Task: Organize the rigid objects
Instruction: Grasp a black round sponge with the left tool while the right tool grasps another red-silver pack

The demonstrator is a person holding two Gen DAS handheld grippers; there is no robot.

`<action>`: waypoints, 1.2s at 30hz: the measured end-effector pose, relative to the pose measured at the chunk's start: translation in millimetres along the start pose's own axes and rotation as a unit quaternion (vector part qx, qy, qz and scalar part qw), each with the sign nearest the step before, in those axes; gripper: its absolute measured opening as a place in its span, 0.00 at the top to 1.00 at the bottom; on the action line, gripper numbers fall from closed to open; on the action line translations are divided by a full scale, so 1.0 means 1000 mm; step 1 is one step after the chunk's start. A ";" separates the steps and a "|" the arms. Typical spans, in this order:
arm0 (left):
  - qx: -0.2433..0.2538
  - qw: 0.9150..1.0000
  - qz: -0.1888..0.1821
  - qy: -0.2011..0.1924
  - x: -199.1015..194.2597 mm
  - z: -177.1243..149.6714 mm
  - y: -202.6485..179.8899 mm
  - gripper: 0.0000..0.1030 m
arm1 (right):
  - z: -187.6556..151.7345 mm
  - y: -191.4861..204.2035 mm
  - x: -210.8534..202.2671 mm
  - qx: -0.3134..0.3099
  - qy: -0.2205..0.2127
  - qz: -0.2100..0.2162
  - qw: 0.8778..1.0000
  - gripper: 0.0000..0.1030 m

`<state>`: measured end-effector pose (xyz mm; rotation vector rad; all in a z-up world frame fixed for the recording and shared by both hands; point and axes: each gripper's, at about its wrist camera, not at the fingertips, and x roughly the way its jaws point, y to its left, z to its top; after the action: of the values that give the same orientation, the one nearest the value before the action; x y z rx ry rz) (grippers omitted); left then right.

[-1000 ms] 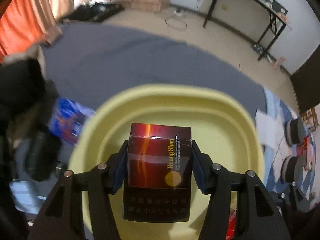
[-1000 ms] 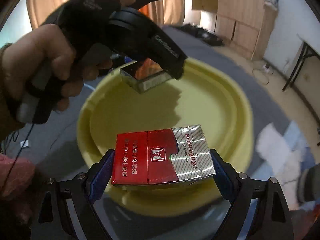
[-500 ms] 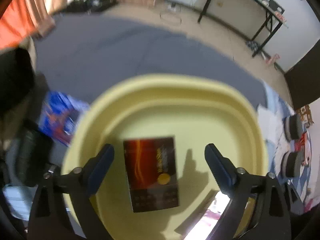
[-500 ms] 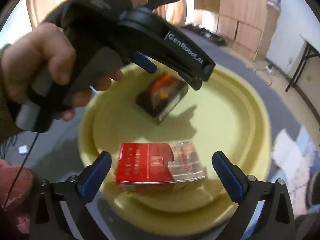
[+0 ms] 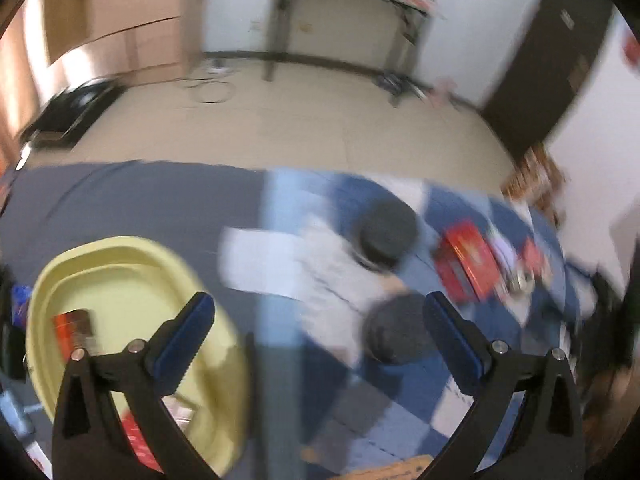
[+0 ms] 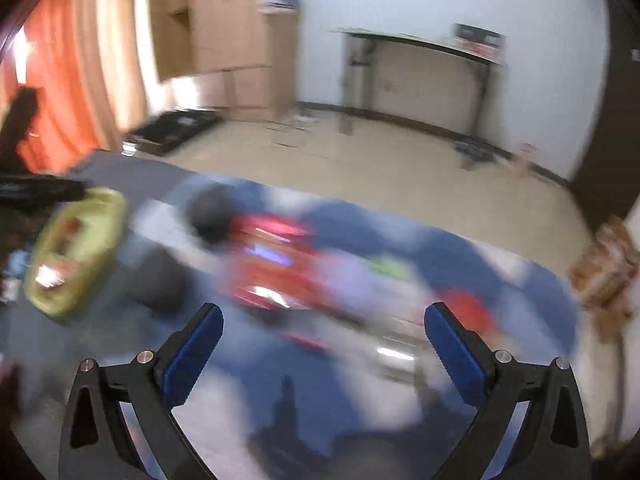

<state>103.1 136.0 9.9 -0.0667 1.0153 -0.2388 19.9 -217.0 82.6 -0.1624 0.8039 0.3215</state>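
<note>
Both views are motion-blurred. The yellow basin (image 5: 120, 264) sits at the lower left of the left wrist view, with the dark red box (image 5: 74, 326) and a red and silver box (image 5: 136, 436) inside. It also shows at the far left of the right wrist view (image 6: 100, 208). My left gripper (image 5: 318, 332) is open and empty, to the right of the basin over the blue patterned cloth. My right gripper (image 6: 322, 344) is open and empty over the same cloth, short of a blurred red box (image 6: 272, 268).
Two dark round objects (image 5: 386, 232) (image 5: 396, 328) and a red box (image 5: 466, 258) lie on the blue cloth, with white paper (image 5: 264, 260) beside them. Beyond the grey cover is bare floor, a black-legged desk (image 5: 344, 28) and a dark door (image 5: 548, 60).
Both grippers opened and dropped their boxes into the basin, then swung away to the right. The basin has gone from the centre to the left edge of both views.
</note>
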 end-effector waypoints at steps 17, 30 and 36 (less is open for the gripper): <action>0.084 0.995 0.040 0.047 0.092 -0.032 -0.081 0.00 | -0.060 -0.146 0.068 -0.012 0.020 0.036 0.999 0.00; 0.047 0.998 0.038 0.014 0.040 -0.015 -0.047 0.33 | -0.054 -0.139 0.030 0.000 -0.031 0.033 0.999 0.40; -0.031 0.996 0.077 -0.039 -0.043 -0.008 0.046 0.33 | 0.005 -0.048 -0.029 -0.072 -0.097 0.098 0.988 0.41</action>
<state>82.2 191.1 33.6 -0.0526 0.9459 -0.0641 21.4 -267.2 108.1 -0.1835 0.6041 0.5738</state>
